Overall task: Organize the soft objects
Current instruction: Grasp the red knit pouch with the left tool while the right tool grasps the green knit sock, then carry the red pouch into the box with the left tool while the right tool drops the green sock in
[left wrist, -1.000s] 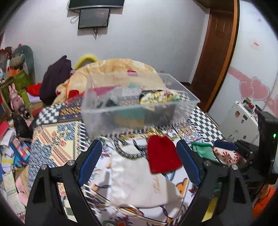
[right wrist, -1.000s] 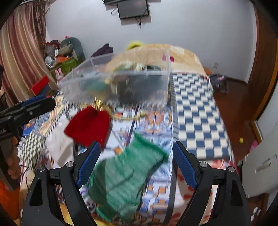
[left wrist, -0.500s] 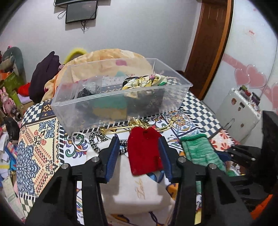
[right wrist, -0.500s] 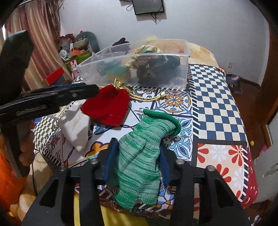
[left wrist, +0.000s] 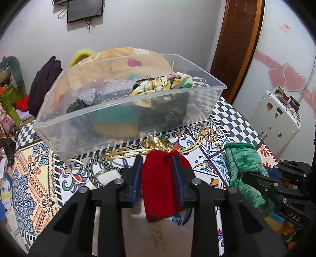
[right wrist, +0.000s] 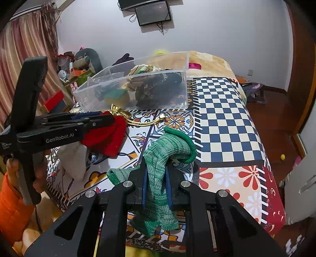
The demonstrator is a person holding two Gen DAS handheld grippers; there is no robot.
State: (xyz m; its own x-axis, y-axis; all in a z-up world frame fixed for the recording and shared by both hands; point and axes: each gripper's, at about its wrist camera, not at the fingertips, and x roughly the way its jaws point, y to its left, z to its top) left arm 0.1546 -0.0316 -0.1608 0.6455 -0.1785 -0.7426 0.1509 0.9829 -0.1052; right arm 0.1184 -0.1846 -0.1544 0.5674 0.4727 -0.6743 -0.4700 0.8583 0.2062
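The left gripper (left wrist: pixel 157 178) is clamped on a red velvet drawstring pouch (left wrist: pixel 160 187), lifted just in front of the clear plastic storage bin (left wrist: pixel 126 110) near the bed's near edge. The right gripper (right wrist: pixel 156 178) pinches a green knitted sock (right wrist: pixel 161 168) mid-length, both ends drooping. The pouch's gold cord (left wrist: pixel 138 154) trails on the patterned bedspread (right wrist: pixel 221 118); it could snag the bin's rim, and the sock's loose ends may catch outside.

Patterned bedspread (right wrist: pixel 223 110) in checks and floral tiles underneath. Dark wall screen (right wrist: pixel 153 12) on far wall, striped curtain (right wrist: pixel 23 55) far left, brown wooden door (left wrist: pixel 240 37) far right, white case (left wrist: pixel 276 120) near pink heart stickers (left wrist: pixel 286 78).
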